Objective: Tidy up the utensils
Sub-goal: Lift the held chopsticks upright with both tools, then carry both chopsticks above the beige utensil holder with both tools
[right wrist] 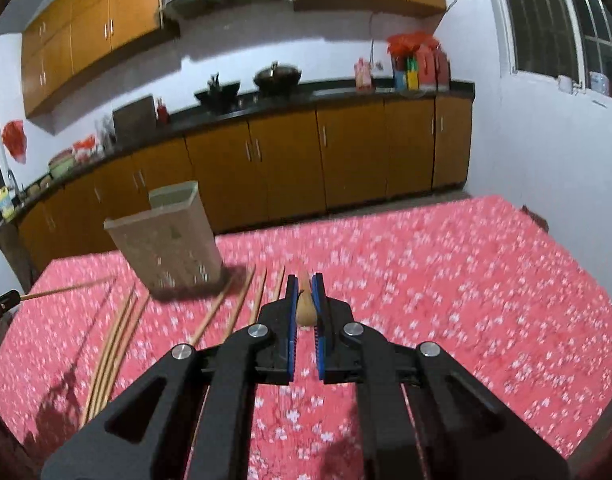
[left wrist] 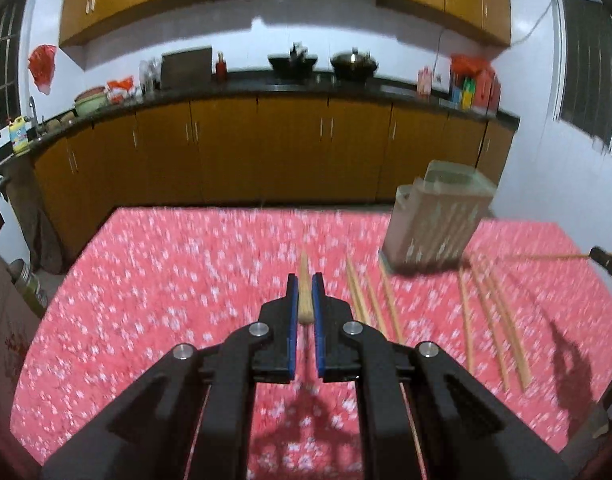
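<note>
Both tools above table, tilted down: L tool [left wrist: 304, 292] & R tool [right wrist: 304, 292] each clamp a chopstick.

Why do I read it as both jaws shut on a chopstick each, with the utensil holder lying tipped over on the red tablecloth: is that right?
Not quite. The utensil holder stands upright on the red tablecloth, as the right wrist view shows. The rest holds: the left gripper and right gripper each have jaws shut on a chopstick.

Black grippers [left wrist: 304, 284], blue-padded jaws, silver screws
</note>
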The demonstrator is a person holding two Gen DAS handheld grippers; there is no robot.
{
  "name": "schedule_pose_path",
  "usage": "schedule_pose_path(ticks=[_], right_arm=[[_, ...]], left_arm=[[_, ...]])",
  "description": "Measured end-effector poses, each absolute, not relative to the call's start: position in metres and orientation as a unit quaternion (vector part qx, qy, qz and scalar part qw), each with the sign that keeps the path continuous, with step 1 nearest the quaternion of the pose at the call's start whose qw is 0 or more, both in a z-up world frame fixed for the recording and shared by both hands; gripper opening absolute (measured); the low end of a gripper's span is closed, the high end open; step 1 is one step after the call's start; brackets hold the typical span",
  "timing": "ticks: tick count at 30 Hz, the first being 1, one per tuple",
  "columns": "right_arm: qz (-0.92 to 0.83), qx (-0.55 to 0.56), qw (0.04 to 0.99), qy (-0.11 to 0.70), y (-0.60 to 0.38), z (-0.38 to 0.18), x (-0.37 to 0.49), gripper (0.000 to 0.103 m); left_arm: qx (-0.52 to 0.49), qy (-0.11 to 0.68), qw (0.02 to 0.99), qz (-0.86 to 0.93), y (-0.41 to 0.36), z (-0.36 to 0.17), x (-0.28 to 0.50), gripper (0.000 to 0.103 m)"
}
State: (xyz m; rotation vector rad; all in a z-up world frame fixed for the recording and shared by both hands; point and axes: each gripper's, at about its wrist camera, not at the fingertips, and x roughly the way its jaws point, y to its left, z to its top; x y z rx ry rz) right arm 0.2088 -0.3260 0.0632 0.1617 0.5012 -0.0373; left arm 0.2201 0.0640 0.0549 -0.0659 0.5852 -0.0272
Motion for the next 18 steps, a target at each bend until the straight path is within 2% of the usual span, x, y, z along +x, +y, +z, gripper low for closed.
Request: schedule_pose_path(ticks=[6, 18], right_arm=[[-0.022, 0.082, 0.972, 0.219, -0.331, 0.081, 0.206, 0.008], [-0.029, 0.073, 0.978, 0.192, -0.328, 0.114, 0.218, 0.008]], left_arm=[[-0.05, 0.237, 0.97, -0.008, 0.068, 0.091, 0.219, 0.008], [-0.052, 0.209, 0.977, -0.005, 0.065, 0.125, 0.233, 0.008]])
